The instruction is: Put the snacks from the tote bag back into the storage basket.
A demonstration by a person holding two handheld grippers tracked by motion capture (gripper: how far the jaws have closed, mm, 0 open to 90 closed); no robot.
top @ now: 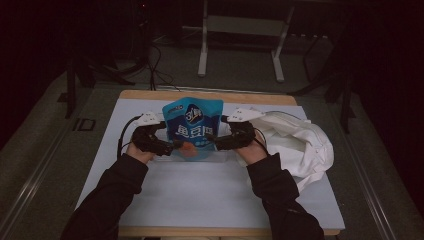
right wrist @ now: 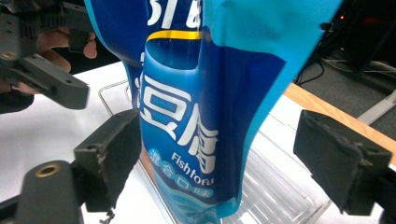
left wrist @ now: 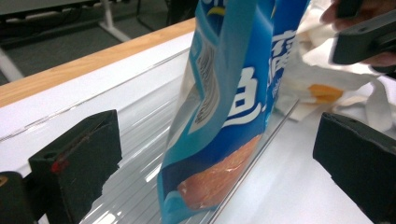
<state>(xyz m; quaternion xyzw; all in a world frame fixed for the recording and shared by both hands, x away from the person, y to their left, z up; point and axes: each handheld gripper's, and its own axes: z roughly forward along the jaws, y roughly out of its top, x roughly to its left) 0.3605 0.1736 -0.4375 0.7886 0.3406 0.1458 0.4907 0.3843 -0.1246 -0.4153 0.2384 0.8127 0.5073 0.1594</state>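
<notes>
At bench centre, a blue pouch [top: 194, 129] stands upright in a clear tray [right wrist: 275, 186], between the left gripper [top: 172, 145] and right gripper [top: 216, 141]. Both sets of jaws stand released, one at each lower side of the pouch; the right gripper's near jaw is at or just off the film, and nothing is clamped. White cloth bag [top: 300, 140] lies to the right. Judgement: pouch is light, soft, slick film; it may slump or tip. Best hold: side seams or the flat top seal, not the bulging middle.

blue pouch [top: 194, 129] upright, mid-table | left claw [top: 172, 145], right claw [top: 214, 141] flanking | white cloth [top: 300, 142] right
</notes>
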